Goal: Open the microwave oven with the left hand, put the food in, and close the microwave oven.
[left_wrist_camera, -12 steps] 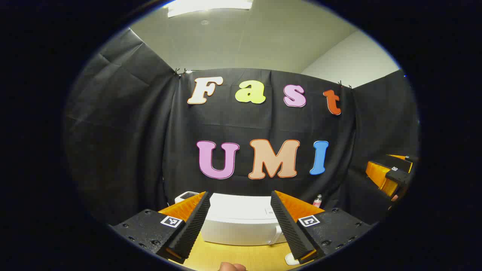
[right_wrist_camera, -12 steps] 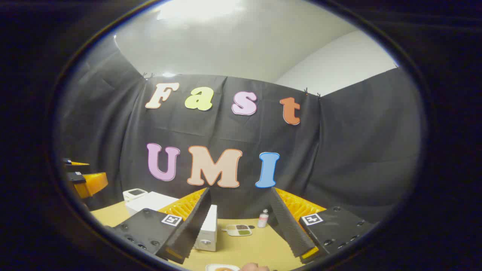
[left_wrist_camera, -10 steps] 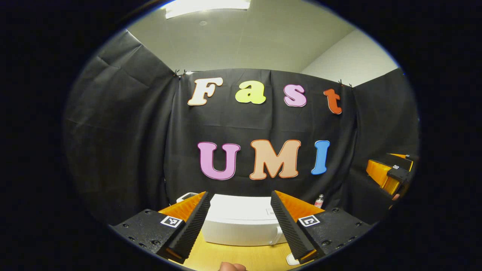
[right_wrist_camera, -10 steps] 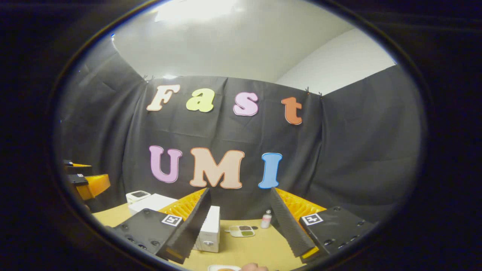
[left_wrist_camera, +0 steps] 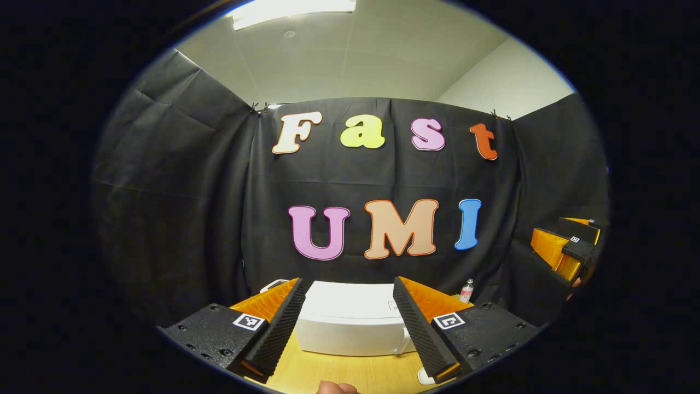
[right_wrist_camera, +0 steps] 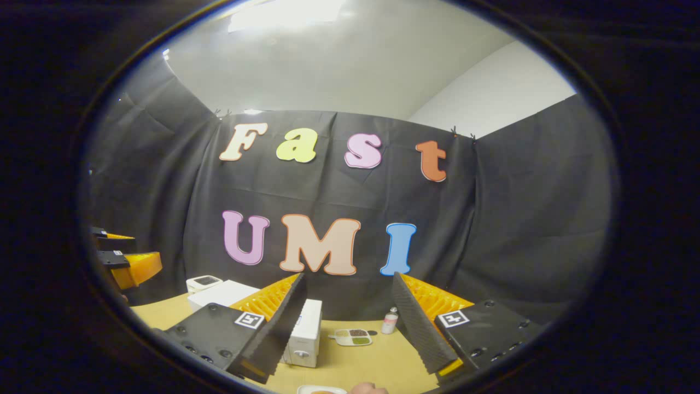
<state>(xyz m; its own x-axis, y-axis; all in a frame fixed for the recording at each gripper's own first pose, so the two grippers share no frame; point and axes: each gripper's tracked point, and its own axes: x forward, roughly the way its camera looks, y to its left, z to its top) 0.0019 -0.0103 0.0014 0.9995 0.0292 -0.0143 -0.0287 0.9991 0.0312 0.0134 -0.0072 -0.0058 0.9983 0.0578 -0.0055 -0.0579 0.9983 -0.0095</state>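
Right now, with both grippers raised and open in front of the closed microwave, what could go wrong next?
1. The left gripper faces the white box-shaped microwave oven from above; its door handle is hard to make out, so a grasp may miss.
2. The small pink-capped bottle and the white compartment tray beside the oven could be knocked.

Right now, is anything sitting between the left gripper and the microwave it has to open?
Nothing visible does. The left gripper is open and aimed at the white microwave, with bare wooden table between them. The small bottle stands off to the right, out of the path.
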